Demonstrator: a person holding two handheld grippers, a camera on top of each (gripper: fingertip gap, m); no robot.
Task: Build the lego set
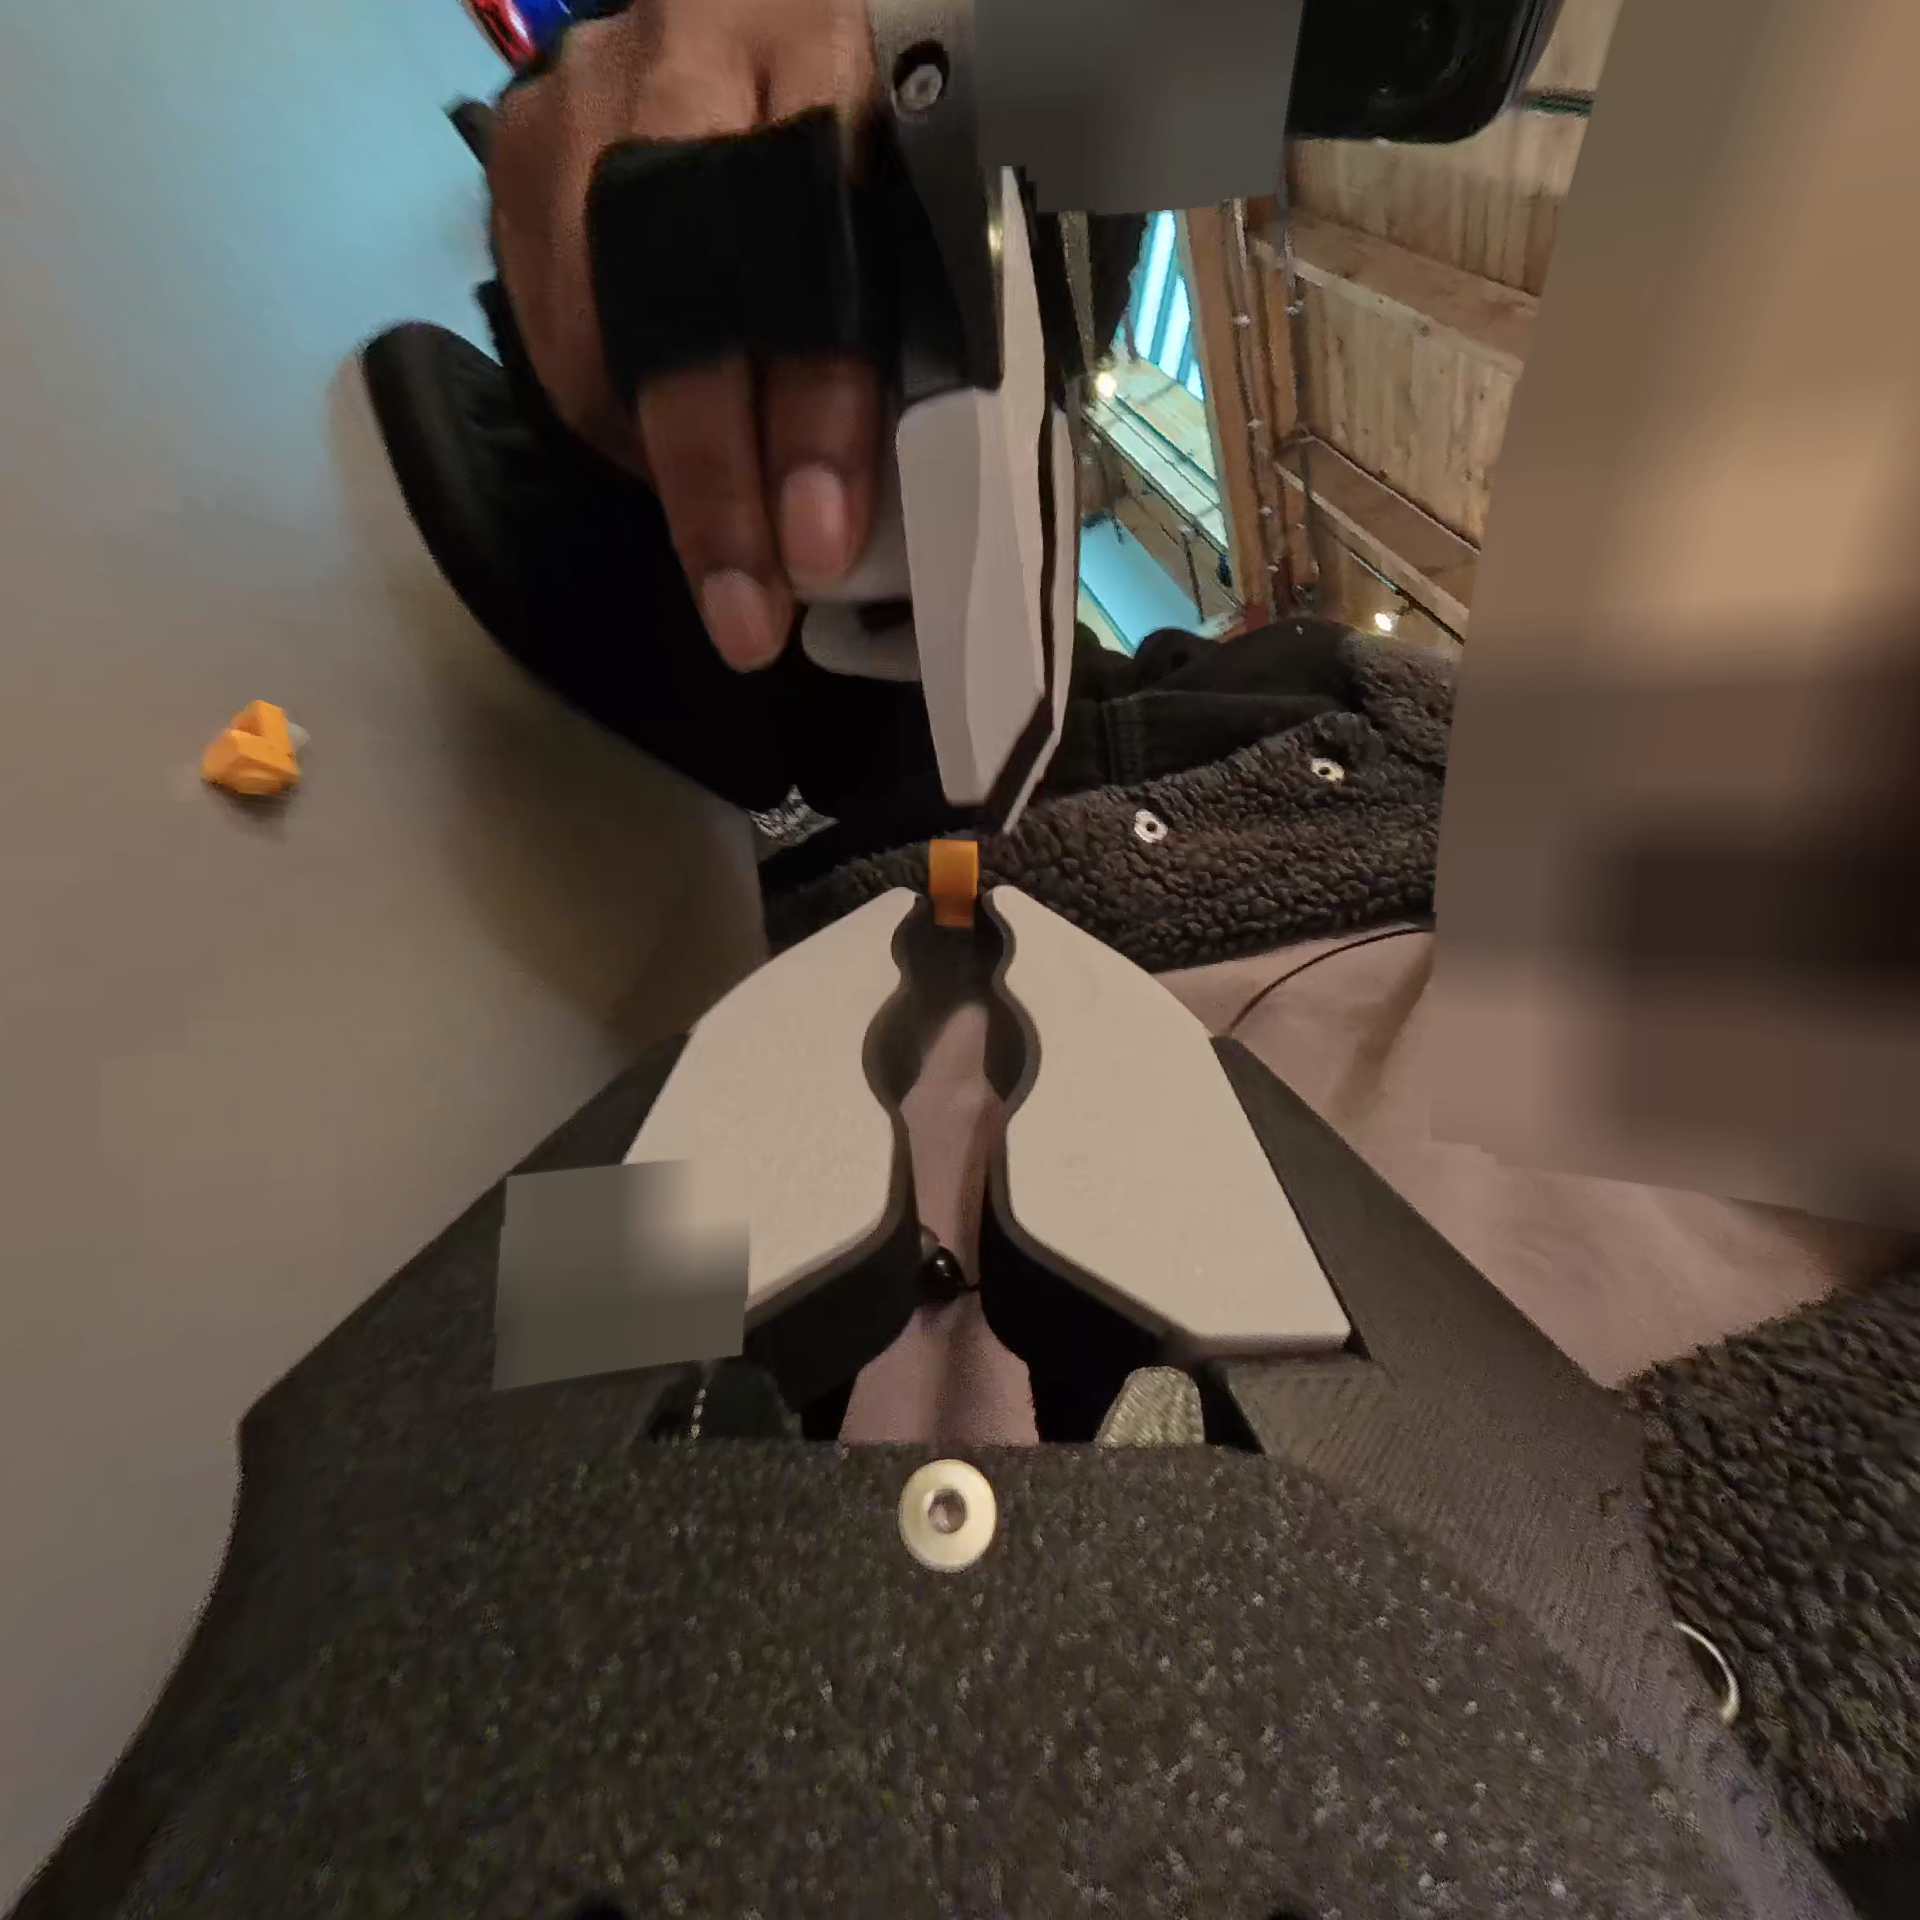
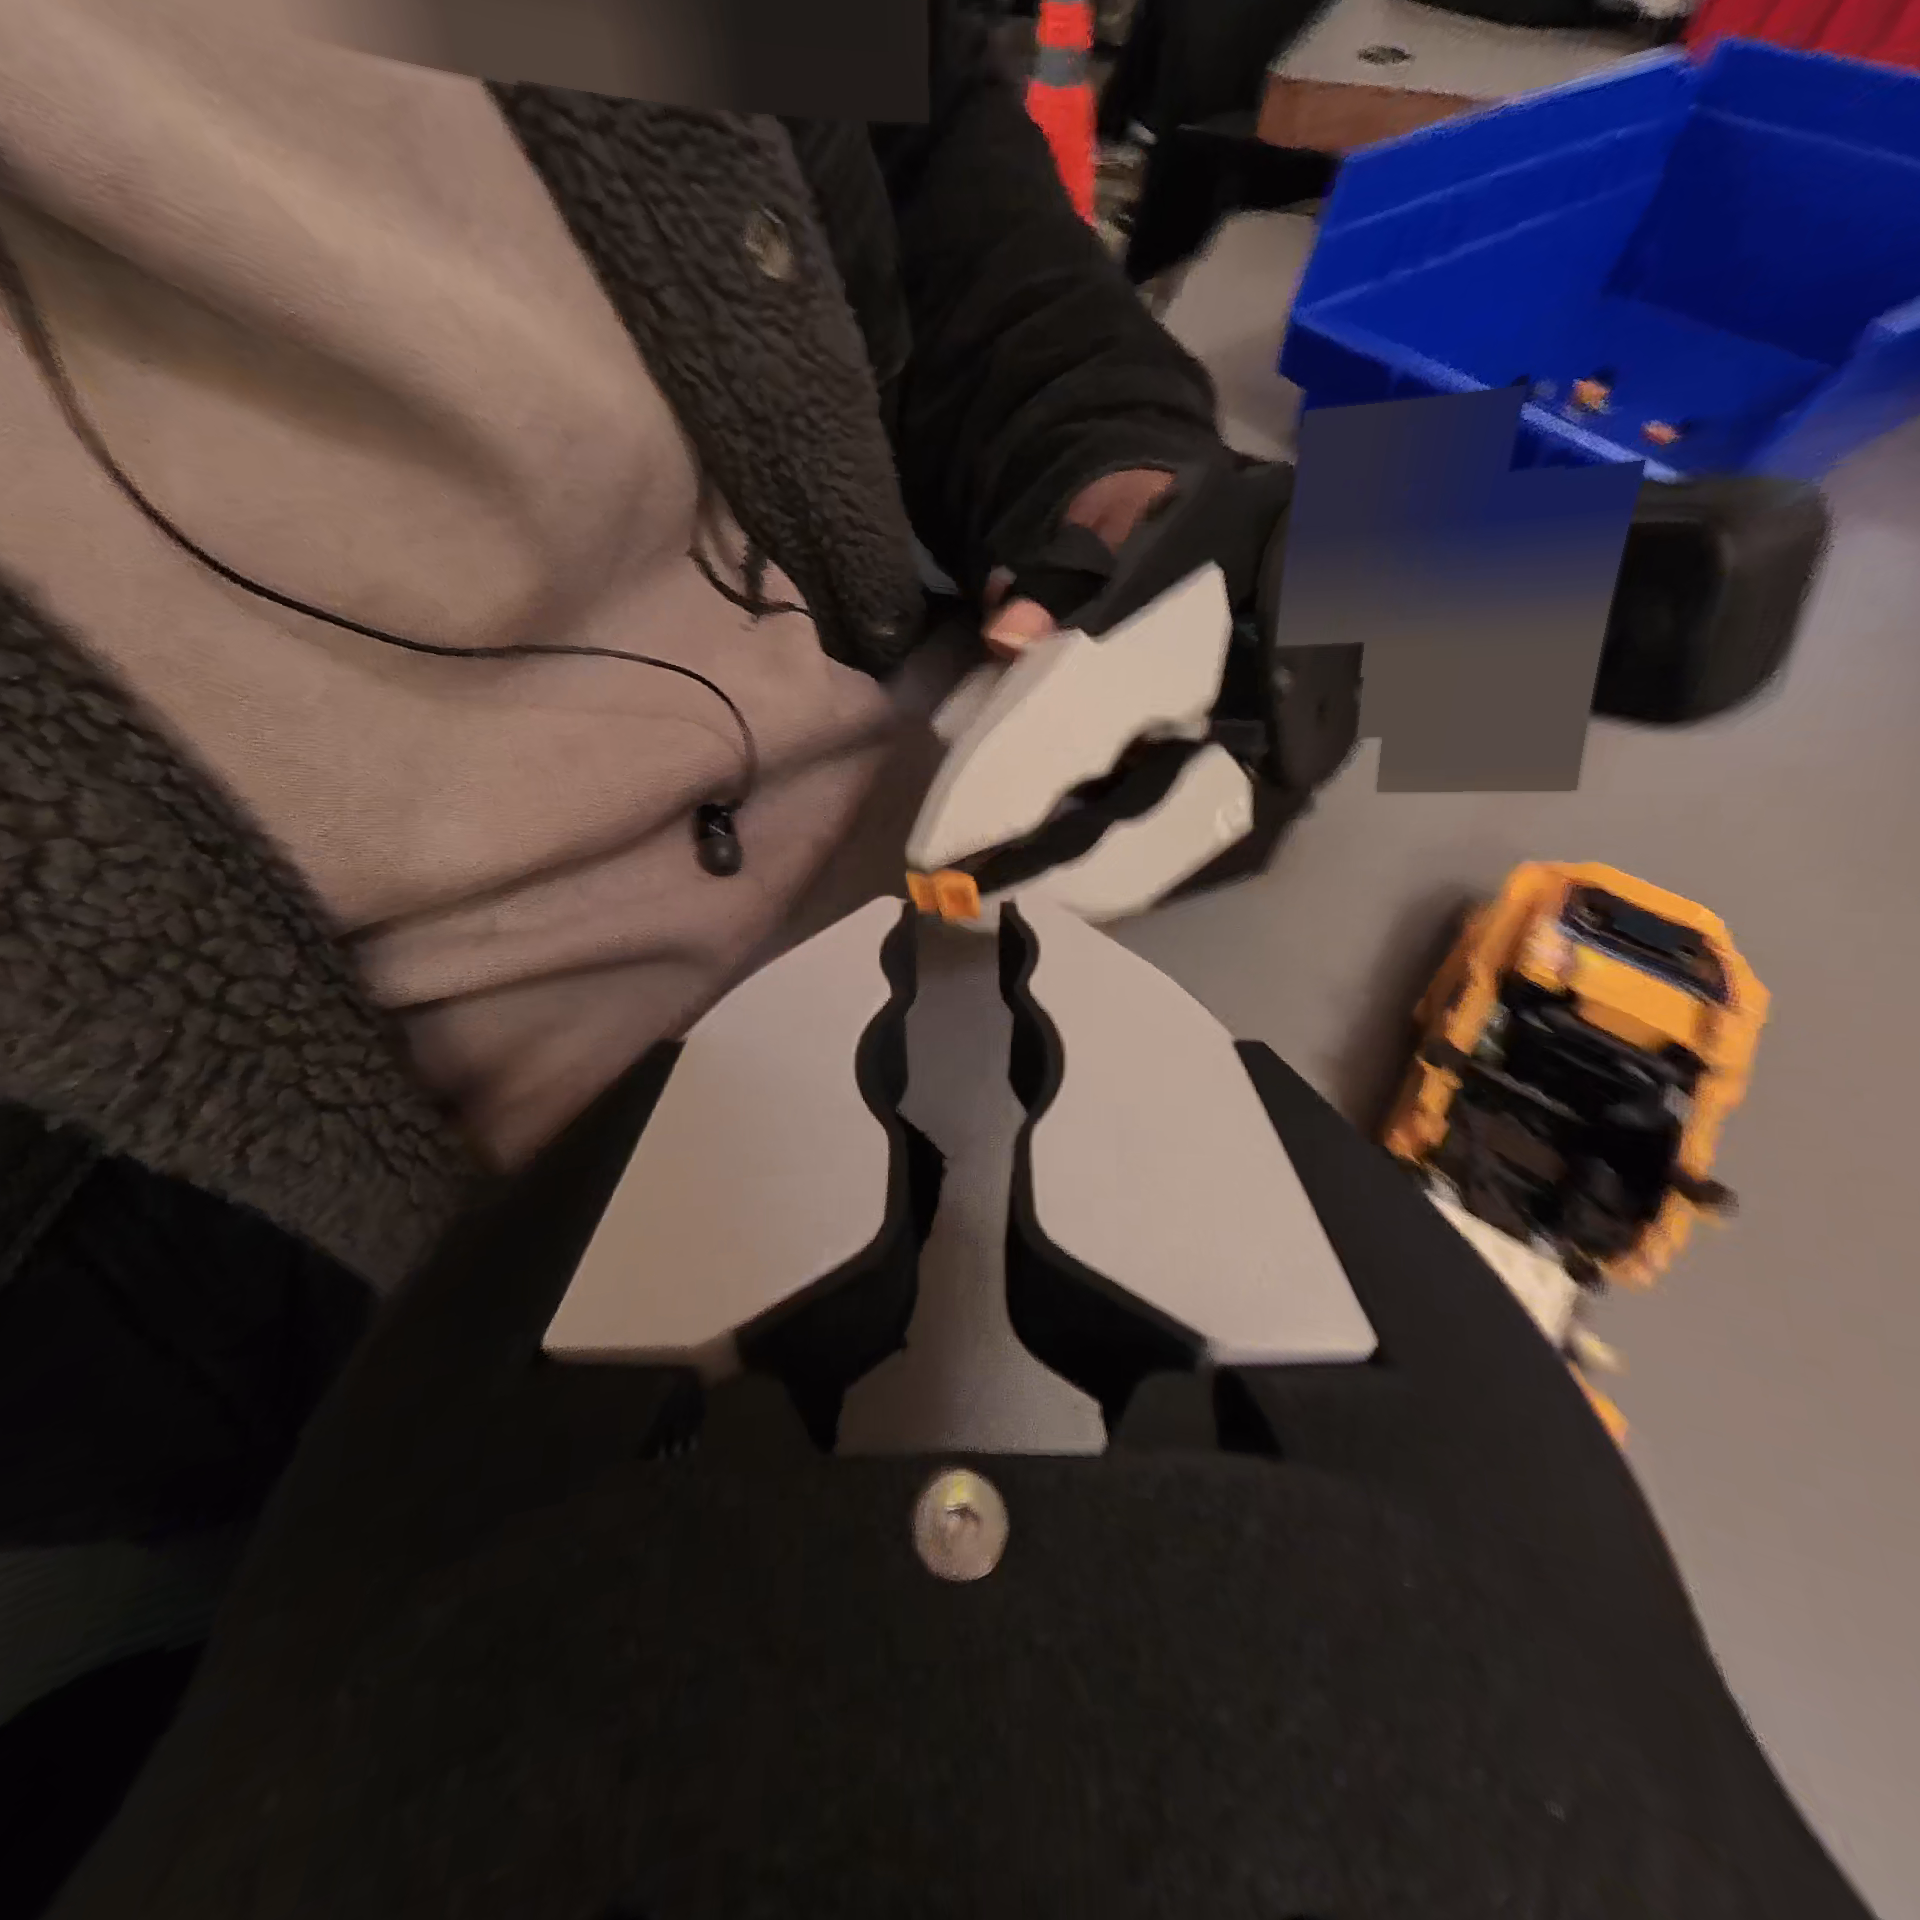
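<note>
Grey table [image 2: 1558,1558] — blue bin [image 2: 1558,260], orange model [image 2: 1579,1070]; wood-framed room.

Grey table [image 2: 1766,1558] left bare between orange model [image 2: 1579,1081] and blue bin [image 2: 1455,312]; nearer side blocked by fleece jacket [image 2: 156,935].

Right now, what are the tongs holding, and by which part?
Left tongs pinch a small orange piece by its lower end. Right tongs are open, holding nothing.

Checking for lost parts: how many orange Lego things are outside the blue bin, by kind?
Held piece, in left tongs: 1
Loose piece on table: 1
Part-built model: 1
Total: 3
</note>
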